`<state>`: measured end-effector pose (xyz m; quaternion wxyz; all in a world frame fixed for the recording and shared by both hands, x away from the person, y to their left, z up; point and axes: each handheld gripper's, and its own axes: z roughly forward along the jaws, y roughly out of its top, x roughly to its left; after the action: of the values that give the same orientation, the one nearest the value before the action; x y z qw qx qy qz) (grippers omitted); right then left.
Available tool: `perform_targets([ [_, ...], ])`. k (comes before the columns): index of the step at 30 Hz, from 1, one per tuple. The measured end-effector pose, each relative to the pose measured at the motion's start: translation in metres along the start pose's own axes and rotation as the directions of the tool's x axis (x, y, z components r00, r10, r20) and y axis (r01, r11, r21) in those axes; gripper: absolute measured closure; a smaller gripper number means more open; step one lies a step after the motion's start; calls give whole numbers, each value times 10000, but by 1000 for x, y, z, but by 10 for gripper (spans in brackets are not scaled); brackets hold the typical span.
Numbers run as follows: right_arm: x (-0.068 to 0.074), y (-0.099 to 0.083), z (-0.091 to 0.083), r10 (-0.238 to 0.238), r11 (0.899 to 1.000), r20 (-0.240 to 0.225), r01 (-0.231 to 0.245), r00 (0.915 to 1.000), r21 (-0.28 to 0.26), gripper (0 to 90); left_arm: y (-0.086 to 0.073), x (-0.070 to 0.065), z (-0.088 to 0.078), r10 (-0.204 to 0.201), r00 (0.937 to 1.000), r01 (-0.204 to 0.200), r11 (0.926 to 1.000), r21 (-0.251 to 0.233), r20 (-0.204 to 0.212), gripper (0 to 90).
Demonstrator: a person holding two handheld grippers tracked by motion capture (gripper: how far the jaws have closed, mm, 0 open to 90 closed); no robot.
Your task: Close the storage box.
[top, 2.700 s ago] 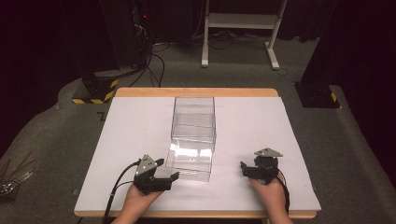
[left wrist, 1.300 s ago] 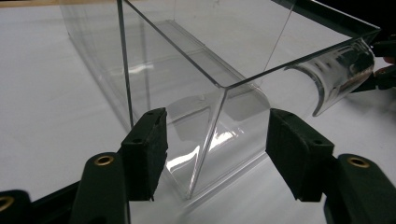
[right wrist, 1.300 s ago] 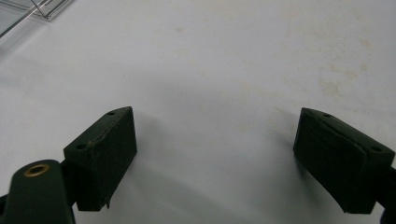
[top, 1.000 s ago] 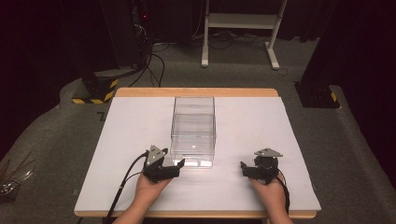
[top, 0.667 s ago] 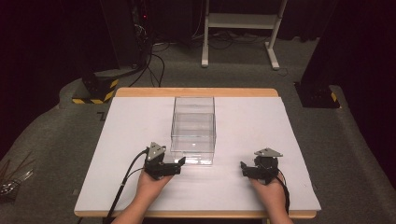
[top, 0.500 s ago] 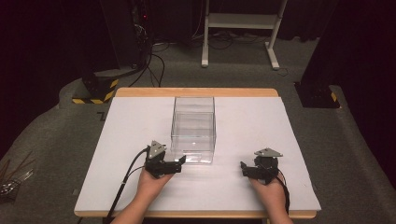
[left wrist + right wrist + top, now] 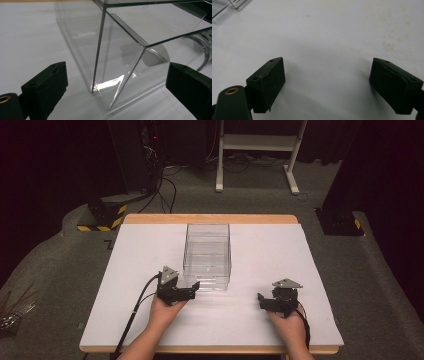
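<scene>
Standing upright near the middle of the white table cover [image 7: 280, 255], the clear plastic box [image 7: 207, 251] had its long axis running from six toward twelve o'clock in the high view, open top up and nothing visible inside. Its near left corner showed large in the left gripper view, the vertical edge of that corner sitting between the two black pads.

At about seven o'clock from the box, the left gripper [image 7: 192, 286] lay on the cover in the person's left hand [image 7: 165, 310], pointing toward three o'clock at that near corner. Its jaws had just been opening and stood spread wide on either side of the corner, neither pad pressing on the plastic.

Well apart at four o'clock from the box, the right gripper [image 7: 261, 300] rested on the cover in the right hand [image 7: 291, 322], jaws spread with only bare, faintly stained cover between them in its own view.

As a judgement, the risk lay with the left gripper: the box looked light and slick, so any sideways drift of the spread jaws could catch the corner and skid or twist the box off its line. Closing again on the thin wall at a slant might let it slip out or tip the box toward six o'clock.
</scene>
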<state>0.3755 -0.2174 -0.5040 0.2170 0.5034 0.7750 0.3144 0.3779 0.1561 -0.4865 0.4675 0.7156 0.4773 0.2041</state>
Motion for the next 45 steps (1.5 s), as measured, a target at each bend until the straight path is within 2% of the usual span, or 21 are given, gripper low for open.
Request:
perform_targets([
  [2, 0, 0, 0, -4, 10000, 2, 4, 10000, 0, 132, 1, 0, 1, 16, 10000, -17, 10000, -22, -36, 46],
  [7, 0, 0, 0, -5, 10000, -8, 5, 10000, 11, 132, 2, 4, 8, -272, 9996, 272, 9996, -103, 35, 63],
  [10, 0, 0, 0, -7, 10000, -7, 7, 10000, 10, 132, 2, 5, 10, -165, 9998, 165, 9999, -2, -71, 70],
  [13, 0, 0, 0, 8, 10000, -8, -8, 10000, 8, 132, 3, 8, 14, -310, 9995, 310, 9995, 8, -100, 78],
  [26, 0, 0, 0, -5, 10000, -8, 5, 10000, 11, 132, 8, 11, 23, -353, 9990, 353, 9994, 6, -280, 94],
  [39, 0, 0, 0, 13, 10000, -10, -13, 10000, 8, 132, 8, 17, 31, -740, 9960, 739, 9973, -33, -504, 102],
  [45, 0, 0, 0, -3, 10000, -8, 3, 10000, 13, 132, 8, 19, 34, -856, 9930, 857, 9963, -12, -809, 136],
])
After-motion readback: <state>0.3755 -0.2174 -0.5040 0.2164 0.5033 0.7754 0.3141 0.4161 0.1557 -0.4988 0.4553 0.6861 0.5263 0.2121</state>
